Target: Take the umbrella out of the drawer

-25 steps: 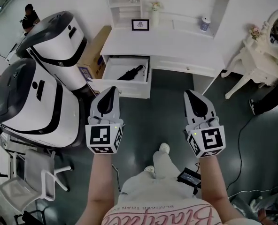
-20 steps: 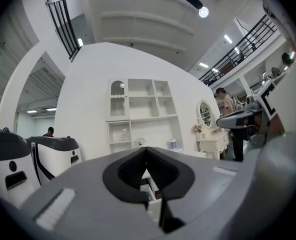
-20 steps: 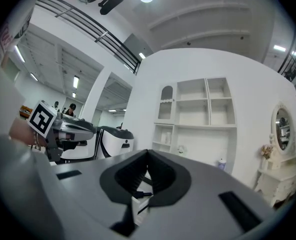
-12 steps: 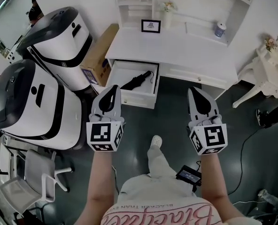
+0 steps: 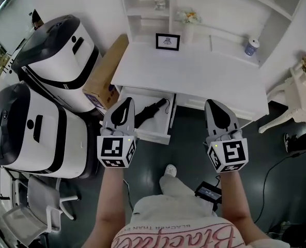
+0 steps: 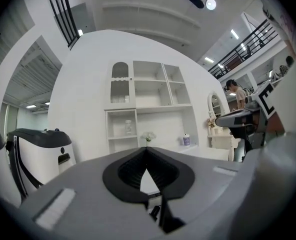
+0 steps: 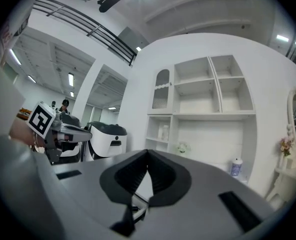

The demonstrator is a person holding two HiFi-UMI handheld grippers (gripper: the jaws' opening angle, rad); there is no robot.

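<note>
Nearest, the left gripper [image 5: 125, 105] and the right gripper [image 5: 214, 106] are both clenched with nothing between the jaws, just as they were a second ago. What has changed is the distance. The person has walked forward, and the pulled-out white drawer [image 5: 154, 134] now lies right ahead of the left gripper, whose tip overlaps the drawer's left end in the head view. The right gripper is off to the drawer's right, over the dark floor. The folded black umbrella [image 5: 152, 109] still lies slantwise inside the drawer, untouched. Beyond it, the white counter [image 5: 194, 76] stands much closer than before. I judge the approach nearly done. A gripper must open and dip into the drawer before any grasp.
</note>
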